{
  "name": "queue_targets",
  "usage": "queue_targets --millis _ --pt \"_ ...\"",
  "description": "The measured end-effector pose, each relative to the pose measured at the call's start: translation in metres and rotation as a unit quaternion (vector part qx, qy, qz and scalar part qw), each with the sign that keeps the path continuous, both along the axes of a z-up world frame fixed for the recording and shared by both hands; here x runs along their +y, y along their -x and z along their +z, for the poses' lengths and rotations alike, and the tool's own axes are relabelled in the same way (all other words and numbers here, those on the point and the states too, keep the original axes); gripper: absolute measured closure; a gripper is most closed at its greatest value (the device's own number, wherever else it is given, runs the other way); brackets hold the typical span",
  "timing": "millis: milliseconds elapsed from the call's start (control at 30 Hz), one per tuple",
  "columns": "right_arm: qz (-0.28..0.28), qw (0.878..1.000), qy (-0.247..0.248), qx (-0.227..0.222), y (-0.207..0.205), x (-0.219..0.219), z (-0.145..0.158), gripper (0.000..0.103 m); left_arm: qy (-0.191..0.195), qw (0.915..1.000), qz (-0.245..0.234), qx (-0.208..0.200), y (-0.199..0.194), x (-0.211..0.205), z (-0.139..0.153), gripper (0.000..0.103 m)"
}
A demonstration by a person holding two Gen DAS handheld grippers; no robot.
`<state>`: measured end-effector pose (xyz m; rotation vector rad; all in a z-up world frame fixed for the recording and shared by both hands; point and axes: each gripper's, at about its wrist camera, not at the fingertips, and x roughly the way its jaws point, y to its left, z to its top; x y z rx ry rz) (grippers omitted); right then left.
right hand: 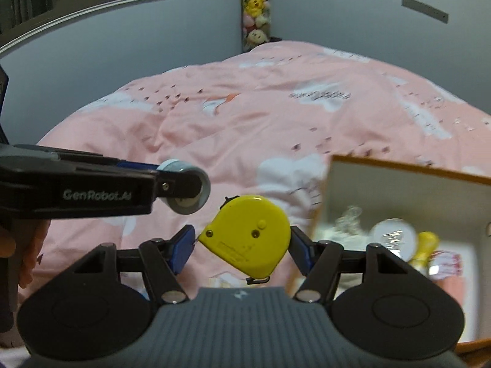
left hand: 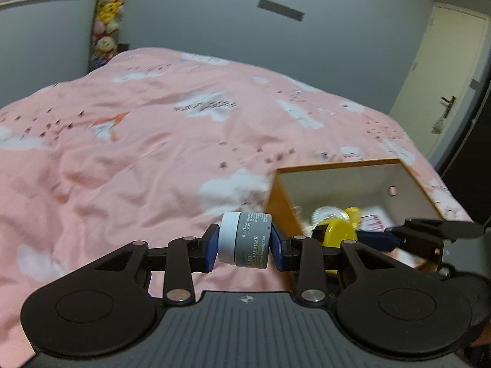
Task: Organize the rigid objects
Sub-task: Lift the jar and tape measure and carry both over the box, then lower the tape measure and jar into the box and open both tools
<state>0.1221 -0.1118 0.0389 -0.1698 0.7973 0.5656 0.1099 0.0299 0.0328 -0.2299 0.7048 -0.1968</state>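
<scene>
Above a bed (left hand: 147, 141) with a pink cloud-print duvet, I held a loaded gripper in each hand. My left gripper (left hand: 244, 247) was closed on a small grey jar (left hand: 245, 239) with a white lid, gripped end to end, lid against one pad and base against the other. My right gripper (right hand: 242, 245) was closed on a yellow tape measure (right hand: 248, 239), pinched across its body with its hook end hanging below. Both things hung in the air just left of an open wooden box (left hand: 307, 168) that sat on the duvet.

Several things already lay inside the box: a round white item (right hand: 392, 236), a yellow bottle-like piece (right hand: 426, 245) and some pink-and-white packaging, all blurred. So I judged the sorting partly done, with the jar and tape measure not yet put in. No other loose things showed on the duvet.

A column of plush toys (right hand: 256, 9) stood in the far corner, and a door (left hand: 442, 70) showed at the right. The near box wall lay between my grippers and the inside, and the two grippers were close together, so they could have bumped.
</scene>
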Motion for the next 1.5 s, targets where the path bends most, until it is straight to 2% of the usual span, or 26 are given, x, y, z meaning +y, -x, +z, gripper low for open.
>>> queue_targets --millis 100,300,500,700,800,933,1000,1167,1267,1367,1500 --pt "-0.018 1.0 0.02 -0.015 -0.005 -0.025 0.013 0.038 -0.004 0.9996 -0.026 -0.011 -0.006 -0.023 0.008 0.064" --pt "-0.045 0.995 0.083 -0.027 -0.019 -0.074 0.023 0.038 0.019 0.995 -0.097 -0.015 -0.026 -0.07 0.011 0.064" --pt "-0.069 0.987 0.142 -0.003 -0.048 -0.124 0.014 0.038 0.029 0.989 -0.145 -0.005 -0.052 -0.108 0.002 0.064" --pt "-0.079 0.979 0.184 0.022 -0.081 -0.157 -0.005 0.038 0.024 0.9874 -0.156 0.013 -0.078 -0.121 -0.014 0.064" --pt "-0.065 0.975 0.208 0.034 -0.098 -0.163 -0.019 0.038 0.031 0.9878 -0.151 0.023 -0.091 -0.123 -0.019 0.064" --pt "-0.035 0.969 0.241 0.034 -0.115 -0.163 -0.036 0.038 0.019 0.9877 -0.153 0.03 -0.105 -0.128 -0.023 0.064" --pt "-0.04 0.965 0.256 0.044 -0.128 -0.164 -0.043 0.038 0.014 0.9871 -0.156 0.034 -0.111 -0.133 -0.025 0.064" --pt "-0.053 0.971 0.227 0.059 -0.162 -0.168 -0.054 0.037 0.006 0.9865 -0.158 0.043 -0.127 -0.144 -0.031 0.064" --pt "-0.05 0.97 0.235 0.047 -0.175 -0.161 -0.058 0.037 0.0 0.9857 -0.162 0.048 -0.134 -0.149 -0.034 0.064" --pt "-0.041 0.973 0.218 0.061 -0.186 -0.155 -0.062 0.037 -0.003 0.9854 -0.162 0.052 -0.14 -0.153 -0.036 0.064" --pt "-0.047 0.968 0.234 0.074 -0.198 -0.152 -0.077 0.037 -0.002 0.9847 -0.163 0.061 -0.145 -0.155 -0.039 0.064"
